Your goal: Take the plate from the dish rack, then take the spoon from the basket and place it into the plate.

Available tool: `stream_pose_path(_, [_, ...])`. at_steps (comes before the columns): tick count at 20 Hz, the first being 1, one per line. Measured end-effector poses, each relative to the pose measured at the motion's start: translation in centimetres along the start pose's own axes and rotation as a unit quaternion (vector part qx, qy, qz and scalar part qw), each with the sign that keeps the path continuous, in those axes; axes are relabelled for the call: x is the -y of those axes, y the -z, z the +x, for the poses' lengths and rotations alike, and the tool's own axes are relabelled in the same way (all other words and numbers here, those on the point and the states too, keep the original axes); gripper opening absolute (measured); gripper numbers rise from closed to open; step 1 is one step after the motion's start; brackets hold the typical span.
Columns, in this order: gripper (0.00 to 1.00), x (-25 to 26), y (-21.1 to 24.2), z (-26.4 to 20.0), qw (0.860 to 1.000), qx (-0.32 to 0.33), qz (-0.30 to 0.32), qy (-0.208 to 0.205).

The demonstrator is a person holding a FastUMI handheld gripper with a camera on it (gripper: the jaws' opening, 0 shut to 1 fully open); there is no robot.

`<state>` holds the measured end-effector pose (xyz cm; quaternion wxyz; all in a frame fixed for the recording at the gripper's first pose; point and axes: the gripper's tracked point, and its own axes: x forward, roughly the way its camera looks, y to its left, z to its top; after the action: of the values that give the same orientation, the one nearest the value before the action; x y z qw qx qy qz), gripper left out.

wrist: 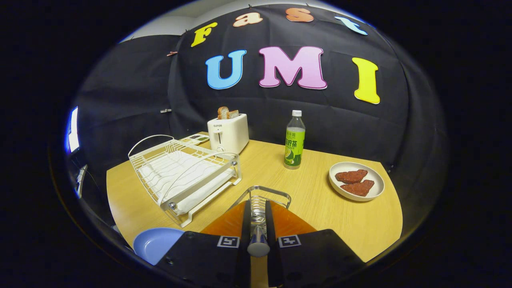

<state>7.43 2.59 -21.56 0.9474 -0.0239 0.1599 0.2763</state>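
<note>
My gripper (258, 205) hovers low over the wooden table (312, 200), and its two orange fingers (232, 220) stand close together, pressing on the spoon (258, 240) from both sides. The spoon's metal handle runs back toward me between them, while its front end reaches into the small wire basket (262, 191) just ahead of the fingertips. A light blue plate (154, 244) lies flat on the table, close to the left of the fingers. Beyond it stands the white wire dish rack (184, 172), with nothing in its slots.
A white toaster (228, 134) with bread slices stands behind the rack. A green drink bottle (295, 140) is upright beyond the basket. To the right sits a white plate (356, 181) with two red-brown pieces. The table's edge runs close on the right.
</note>
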Motion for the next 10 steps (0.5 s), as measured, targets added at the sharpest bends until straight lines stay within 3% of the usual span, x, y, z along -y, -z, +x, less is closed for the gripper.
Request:
stream_pose_path(4, [0.2,-0.2,-3.6,-3.1,0.999,0.025,-0.008,-0.022])
stream_pose_path(10, [0.2,-4.5,-7.0,-8.4,0.993,0.037,0.022,-0.109])
